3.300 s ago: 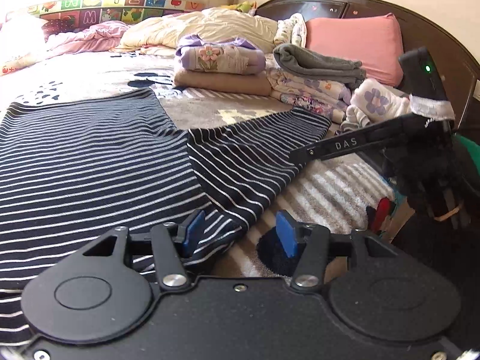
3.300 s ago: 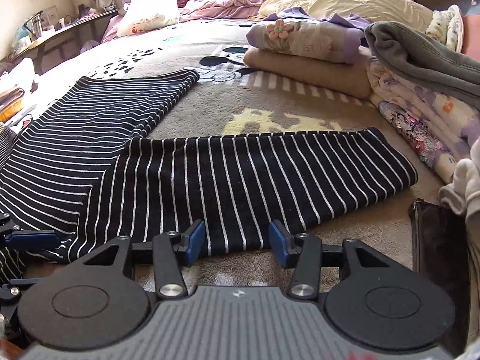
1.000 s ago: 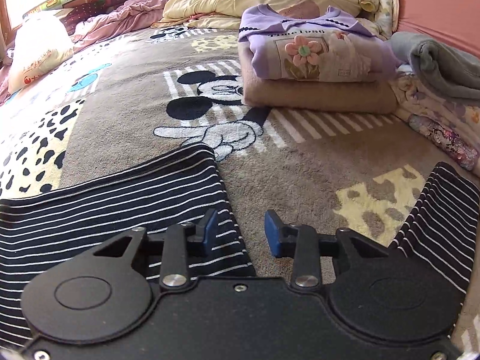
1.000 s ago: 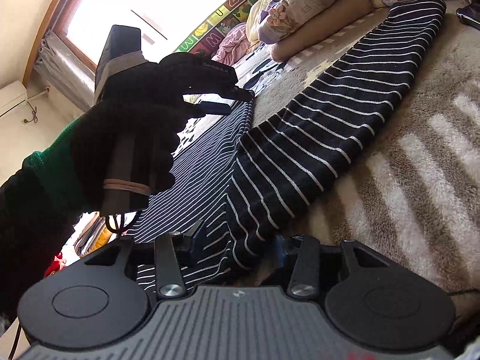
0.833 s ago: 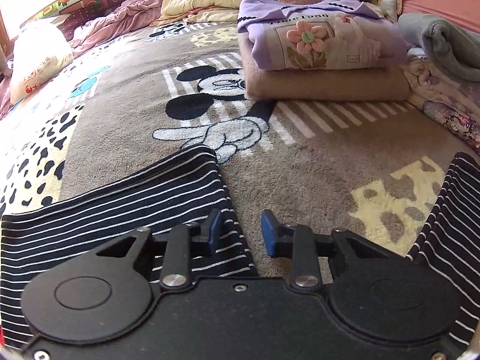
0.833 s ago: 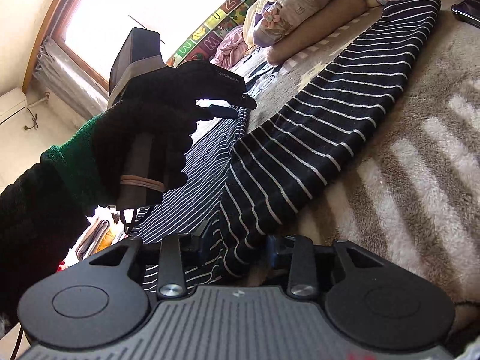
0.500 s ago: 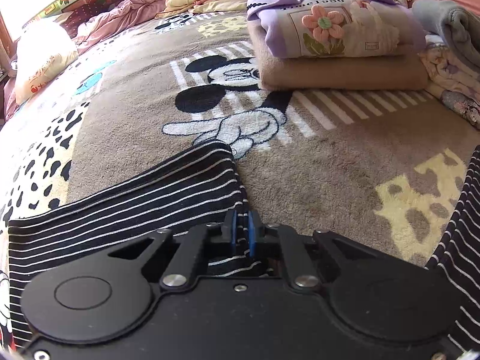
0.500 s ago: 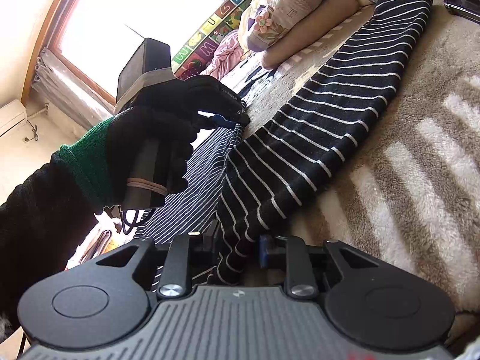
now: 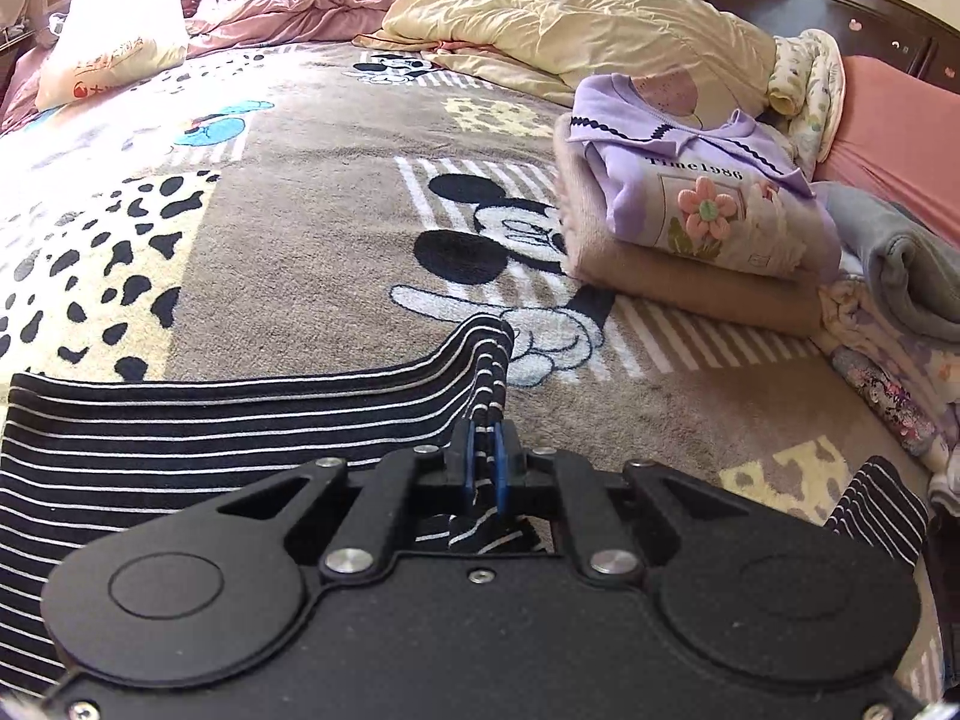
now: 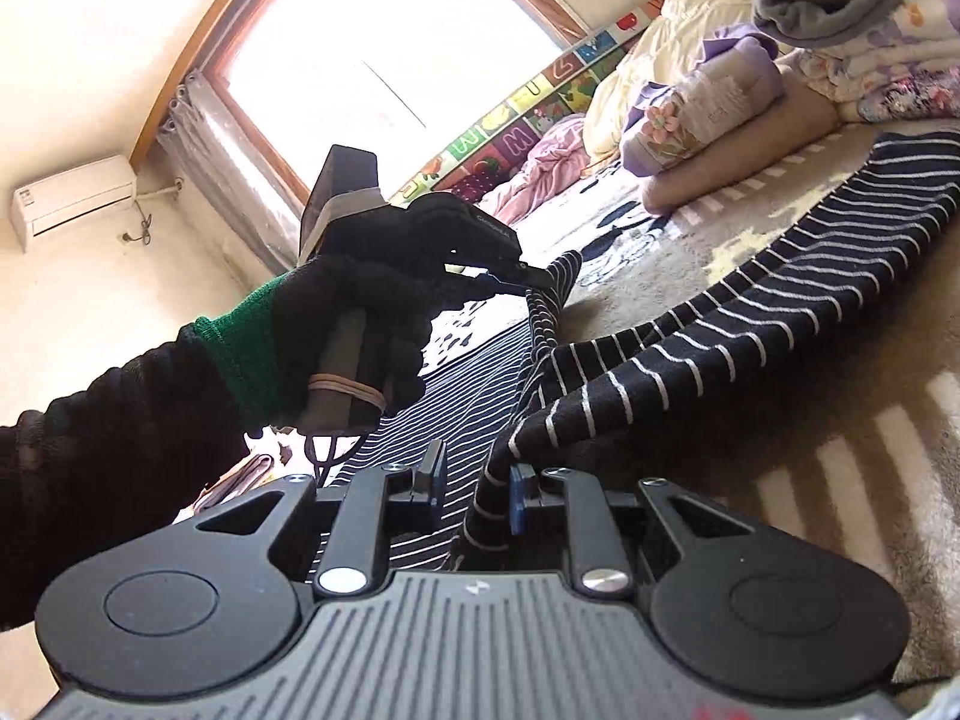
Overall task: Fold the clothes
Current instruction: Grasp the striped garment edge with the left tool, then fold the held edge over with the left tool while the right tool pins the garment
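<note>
Two claws on one striped garment [image 9: 180, 420] on bed blanket [image 9: 300, 240], left claw [image 9: 485, 456] clamped on raised sleeve end, right claw [image 10: 474, 498] just closing on bunched fabric, gloved hand [image 10: 372, 312] w/ left tool.

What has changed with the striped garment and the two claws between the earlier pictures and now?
The left claw has shut on a corner of the black, white-striped knit garment and lifted it off the patterned blanket. The right claw has just been closing, with the garment's other edge bunched between its jaws. The folded lilac flower top on the beige pile has stayed put.
</note>
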`<state>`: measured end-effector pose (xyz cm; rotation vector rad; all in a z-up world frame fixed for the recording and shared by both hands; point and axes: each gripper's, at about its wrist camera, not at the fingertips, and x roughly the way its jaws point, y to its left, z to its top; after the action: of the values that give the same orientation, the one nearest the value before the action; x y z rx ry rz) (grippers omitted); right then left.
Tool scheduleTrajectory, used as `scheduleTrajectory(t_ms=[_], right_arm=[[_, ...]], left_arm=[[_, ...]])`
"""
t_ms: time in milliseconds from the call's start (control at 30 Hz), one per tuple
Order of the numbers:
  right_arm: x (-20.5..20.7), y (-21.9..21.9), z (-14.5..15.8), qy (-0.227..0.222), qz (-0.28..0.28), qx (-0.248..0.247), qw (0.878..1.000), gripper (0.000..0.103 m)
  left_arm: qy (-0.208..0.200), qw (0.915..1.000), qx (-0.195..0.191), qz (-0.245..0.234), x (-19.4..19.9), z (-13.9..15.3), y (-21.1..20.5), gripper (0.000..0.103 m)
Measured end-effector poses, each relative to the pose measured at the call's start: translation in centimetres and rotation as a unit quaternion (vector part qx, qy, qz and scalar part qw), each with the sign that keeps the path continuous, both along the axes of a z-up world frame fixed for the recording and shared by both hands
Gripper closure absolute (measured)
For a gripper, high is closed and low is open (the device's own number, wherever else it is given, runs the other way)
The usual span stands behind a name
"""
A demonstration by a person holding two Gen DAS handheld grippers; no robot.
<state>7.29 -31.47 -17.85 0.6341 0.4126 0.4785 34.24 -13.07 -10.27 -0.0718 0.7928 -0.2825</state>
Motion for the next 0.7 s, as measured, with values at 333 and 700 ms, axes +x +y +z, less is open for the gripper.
scheduleTrajectory(t_ms=[333,700], right_arm=[[-1.7,6.3,2.3,-0.097,0.088,-0.162,0.978,0.081],[-1.2,11.6,0.8,-0.08,0.164,-0.255,0.95,0.073]], left_arm=[[0.008,0.9979,-0.062,0.019,-0.4,-0.9,5.4,0.097],[0.023,0.9963,-0.079,0.024,-0.1,-3.4,8.7,0.098]])
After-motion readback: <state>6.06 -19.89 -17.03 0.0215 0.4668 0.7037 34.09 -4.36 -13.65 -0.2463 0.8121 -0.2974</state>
